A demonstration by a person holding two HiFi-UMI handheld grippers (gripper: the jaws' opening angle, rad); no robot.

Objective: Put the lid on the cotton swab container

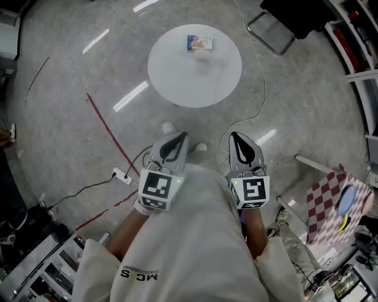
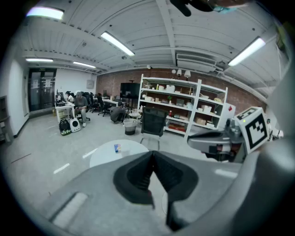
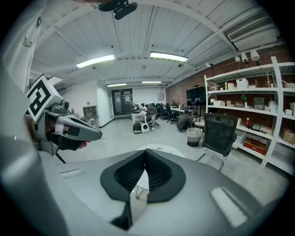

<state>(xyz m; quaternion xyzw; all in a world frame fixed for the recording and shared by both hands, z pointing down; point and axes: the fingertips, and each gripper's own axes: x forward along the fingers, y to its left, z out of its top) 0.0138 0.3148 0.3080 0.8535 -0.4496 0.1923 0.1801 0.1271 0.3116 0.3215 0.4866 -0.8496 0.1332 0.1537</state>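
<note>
round white table (image 1: 177,79) with a small box (image 1: 199,42), glossy grey floor (image 1: 65,124)

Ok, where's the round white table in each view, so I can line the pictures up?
Head view: the round white table is at top centre.
Left gripper view: it sits left of centre, just above the jaws.
Right gripper view: its top shows near centre, just above the jaws.
Shared landmark: the black chair beside it.
</note>
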